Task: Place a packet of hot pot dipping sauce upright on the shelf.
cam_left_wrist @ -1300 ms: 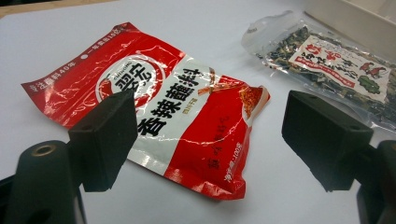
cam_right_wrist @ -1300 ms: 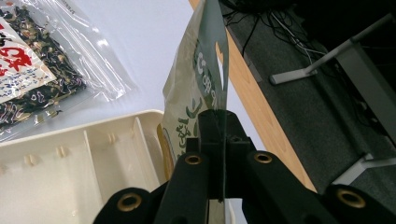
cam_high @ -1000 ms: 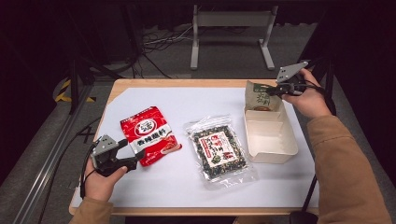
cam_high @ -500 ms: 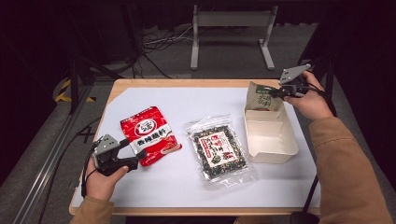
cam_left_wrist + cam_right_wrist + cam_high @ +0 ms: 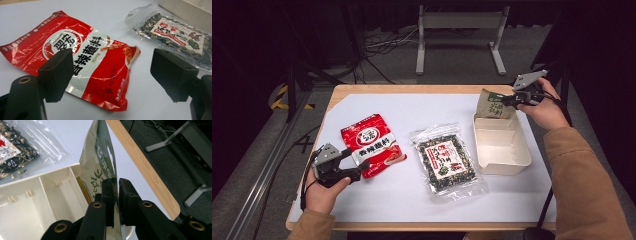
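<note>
Right jaws: nearly shut on the edge of the green-and-tan packet (image 5: 100,167), a sliver of gap showing beside the foil; just been opening, packet still between them.
Right gripper (image 5: 508,100): held over the far end of the cream box (image 5: 502,145); packet upright, lower edge inside that far end.
Left jaws: wide apart, nothing held; red sachet (image 5: 82,57) lying flat just ahead of them.
Left gripper (image 5: 357,165): resting low at the near left of the bench (image 5: 422,105), just beside the red sachet.
Step in hand: by judgement, release of the packet into the box.
Next move: wider opening, then a clean lift away without dragging the packet out; red sachet and seaweed bag (image 5: 446,161) likely next.
Right gripper view: box dividers and foil between the pads.
High view: both hands, all three packs, spacing on the bench.
</note>
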The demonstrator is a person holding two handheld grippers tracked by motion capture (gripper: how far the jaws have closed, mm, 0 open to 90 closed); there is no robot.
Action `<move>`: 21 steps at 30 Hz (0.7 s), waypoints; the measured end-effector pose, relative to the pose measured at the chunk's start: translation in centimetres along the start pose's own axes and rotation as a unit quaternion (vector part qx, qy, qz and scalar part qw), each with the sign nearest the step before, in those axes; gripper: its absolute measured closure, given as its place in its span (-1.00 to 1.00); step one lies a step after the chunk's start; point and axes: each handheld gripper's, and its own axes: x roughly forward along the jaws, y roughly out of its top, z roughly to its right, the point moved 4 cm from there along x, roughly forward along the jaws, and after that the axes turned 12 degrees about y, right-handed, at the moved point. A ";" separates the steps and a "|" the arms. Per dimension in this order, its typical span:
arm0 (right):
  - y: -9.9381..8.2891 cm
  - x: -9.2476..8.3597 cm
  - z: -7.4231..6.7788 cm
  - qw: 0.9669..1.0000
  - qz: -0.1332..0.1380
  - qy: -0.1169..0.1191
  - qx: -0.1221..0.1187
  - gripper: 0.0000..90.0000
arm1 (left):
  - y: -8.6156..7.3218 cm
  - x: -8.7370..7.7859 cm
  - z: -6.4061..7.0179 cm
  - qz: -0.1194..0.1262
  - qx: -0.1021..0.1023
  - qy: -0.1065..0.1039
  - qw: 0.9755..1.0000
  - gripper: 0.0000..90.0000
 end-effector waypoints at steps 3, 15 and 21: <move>0.2 -0.2 -0.1 1.000 0.009 0.000 0.003 0.59 | 0.0 0.0 0.0 0.000 -0.003 -0.001 1.000 -0.56; 1.4 -0.8 -0.8 0.997 0.064 -0.025 0.039 -0.21 | 0.4 0.6 0.2 0.001 0.002 -0.009 1.000 -0.57; 2.2 -2.4 -1.8 0.991 0.101 -0.069 0.054 -0.28 | 0.7 1.1 0.4 0.000 0.008 -0.019 1.000 -0.61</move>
